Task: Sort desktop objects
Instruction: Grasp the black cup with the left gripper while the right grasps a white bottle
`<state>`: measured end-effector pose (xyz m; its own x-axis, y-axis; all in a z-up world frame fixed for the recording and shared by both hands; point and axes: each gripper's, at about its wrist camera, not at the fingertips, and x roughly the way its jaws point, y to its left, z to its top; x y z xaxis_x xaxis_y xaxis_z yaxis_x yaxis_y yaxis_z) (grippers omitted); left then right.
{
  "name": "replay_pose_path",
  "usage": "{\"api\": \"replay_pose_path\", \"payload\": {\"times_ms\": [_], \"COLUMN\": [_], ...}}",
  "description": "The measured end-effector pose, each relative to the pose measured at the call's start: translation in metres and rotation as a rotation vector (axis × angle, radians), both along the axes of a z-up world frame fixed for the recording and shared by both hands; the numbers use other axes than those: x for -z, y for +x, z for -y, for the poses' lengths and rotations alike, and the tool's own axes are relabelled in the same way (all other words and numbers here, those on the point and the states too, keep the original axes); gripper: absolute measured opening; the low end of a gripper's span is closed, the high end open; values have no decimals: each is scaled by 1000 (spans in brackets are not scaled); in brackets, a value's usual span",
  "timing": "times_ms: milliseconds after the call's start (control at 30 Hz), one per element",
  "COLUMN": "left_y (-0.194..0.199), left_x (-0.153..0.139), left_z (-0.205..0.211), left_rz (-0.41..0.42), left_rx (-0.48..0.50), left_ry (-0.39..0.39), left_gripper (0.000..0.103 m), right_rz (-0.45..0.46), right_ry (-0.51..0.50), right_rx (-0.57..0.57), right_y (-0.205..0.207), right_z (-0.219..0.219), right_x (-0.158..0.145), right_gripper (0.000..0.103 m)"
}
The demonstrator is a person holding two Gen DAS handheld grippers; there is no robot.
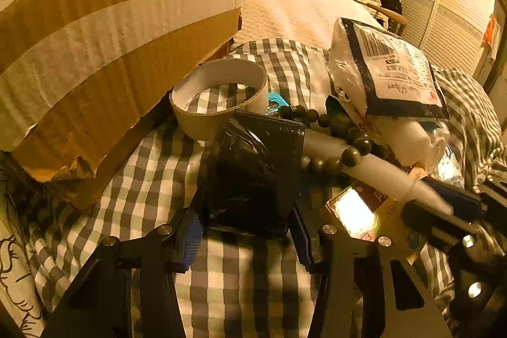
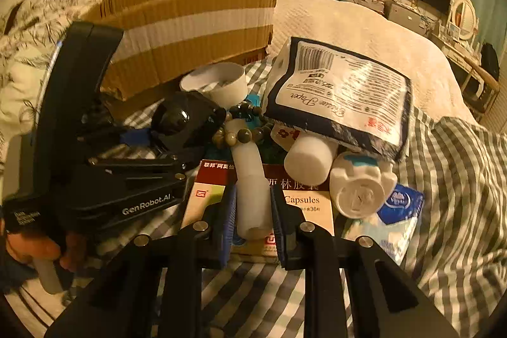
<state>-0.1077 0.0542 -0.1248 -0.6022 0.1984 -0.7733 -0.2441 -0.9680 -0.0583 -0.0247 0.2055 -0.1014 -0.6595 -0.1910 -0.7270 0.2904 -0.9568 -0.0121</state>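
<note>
Cardboard box: rough corrugated, matt paper tape. Checked cloth: soft woven. Black roll: glossy film. Tissue pack: shiny plastic wrap. Bead bracelet: polished. White tube: smooth matt plastic.

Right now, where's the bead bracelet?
Mid-pile in both wrist views: the bead bracelet is looped over the white tube, between the black tape roll and the tissue pack.
</note>
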Motion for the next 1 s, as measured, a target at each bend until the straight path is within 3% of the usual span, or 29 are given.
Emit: {"api": "replay_pose_path", "payload": {"times_ms": [700, 1000], "left_y": [36, 49], "left_x": [-46, -69], "left_z": [28, 31], "left_rz": [-15, -70], "left_rx": [-37, -45], "left_ry": [116, 143], "left_gripper": [48, 48], "right_rz": [-239, -270], "right_ry": [-108, -125], "right_rx": [96, 102], "right_y": [58, 68], "right_z": [-36, -39], "right_x": [-76, -90], "right_gripper": [20, 20]}}
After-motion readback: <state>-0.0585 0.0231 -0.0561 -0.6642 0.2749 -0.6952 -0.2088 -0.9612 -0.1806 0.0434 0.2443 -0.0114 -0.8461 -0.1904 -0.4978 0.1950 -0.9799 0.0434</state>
